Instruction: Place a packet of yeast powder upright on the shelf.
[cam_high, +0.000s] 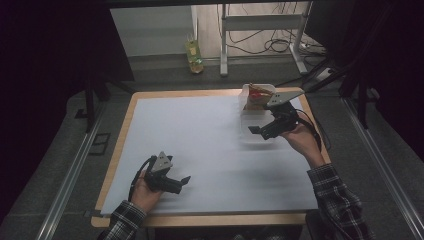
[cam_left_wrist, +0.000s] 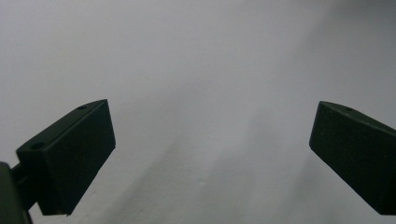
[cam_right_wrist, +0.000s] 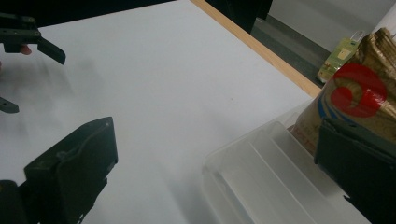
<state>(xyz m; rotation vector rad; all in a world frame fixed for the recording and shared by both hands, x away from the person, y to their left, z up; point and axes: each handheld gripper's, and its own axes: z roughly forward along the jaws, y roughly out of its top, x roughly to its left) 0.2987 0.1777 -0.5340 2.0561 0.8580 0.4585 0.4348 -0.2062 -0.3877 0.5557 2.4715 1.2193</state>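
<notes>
Over on the left, the left gripper (cam_high: 176, 181) rests low near the front edge of the table (cam_high: 120, 131), held by the person's left hand (cam_high: 145, 192). Its jaws stand wide apart with nothing between them; in the left gripper view (cam_left_wrist: 212, 140) there is just the plain white sheet (cam_high: 200, 145) that covers the tabletop beneath them. A black cable loops from its body back toward the wrist.

The middle of the white sheet is bare, with the wooden rim of the table showing around it.

Toward the right, at the far corner of the table, sits a clear plastic tub (cam_high: 250, 131). A brown packet (cam_high: 256, 95) with a red swirl printed on it stands in the far end of the tub, leaning against its wall. The right gripper (cam_high: 260, 131) hovers over the near part of the tub, carried by the right hand (cam_high: 300, 137) in a checked sleeve (cam_high: 335, 195). Its jaws are spread as wide as they go and hold nothing. In the right gripper view (cam_right_wrist: 215, 158), one jaw hangs above the white sheet beside the tub (cam_right_wrist: 261, 177) and the other sits over the tub just in front of the packet (cam_right_wrist: 359, 98); I cannot tell whether that jaw touches the packet.
</notes>
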